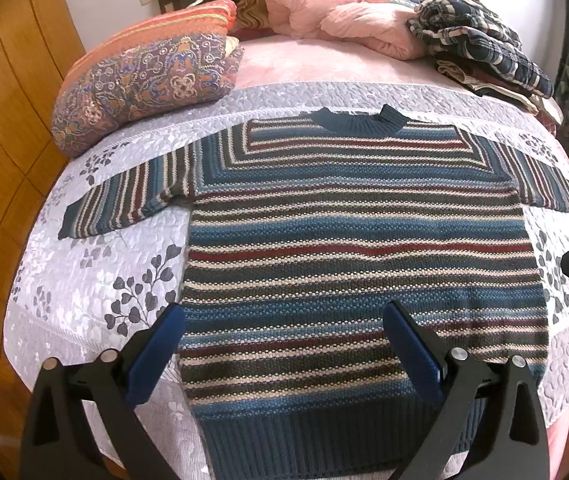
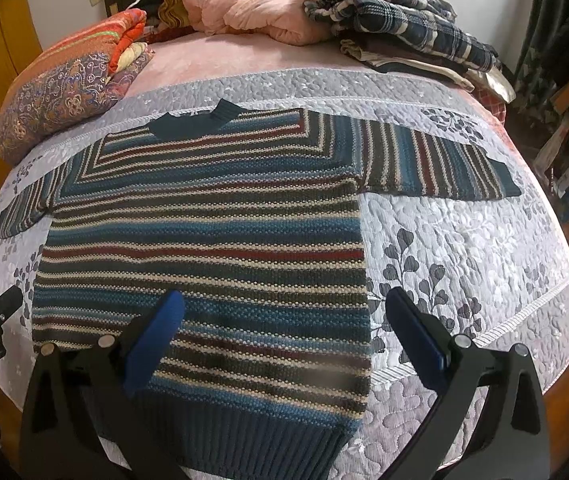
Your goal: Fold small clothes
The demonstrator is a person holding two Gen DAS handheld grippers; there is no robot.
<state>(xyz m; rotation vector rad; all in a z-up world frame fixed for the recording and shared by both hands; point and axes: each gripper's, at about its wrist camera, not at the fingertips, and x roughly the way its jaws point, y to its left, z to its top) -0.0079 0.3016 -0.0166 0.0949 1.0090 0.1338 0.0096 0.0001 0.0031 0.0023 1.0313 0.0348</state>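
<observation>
A striped knit sweater (image 1: pixel 356 248) in blue, maroon, cream and dark green lies flat on the bed, collar far, ribbed hem near, both short sleeves spread out. My left gripper (image 1: pixel 284 320) hovers open over the hem's left half, its blue pads wide apart and holding nothing. In the right wrist view the same sweater (image 2: pixel 204 240) fills the left and middle. My right gripper (image 2: pixel 284 316) is open above the sweater's lower right corner, one finger over the knit and the other over the quilt. Each gripper shows at the edge of the other's view.
A pale quilt (image 1: pixel 96 280) with grey leaf prints covers the bed. At the far end lie a patterned pillow (image 1: pixel 144 84), a pink duvet (image 1: pixel 344 8) and a pile of plaid clothes (image 2: pixel 400 20). A wooden wardrobe (image 1: pixel 0 140) stands on the left, clutter on the right.
</observation>
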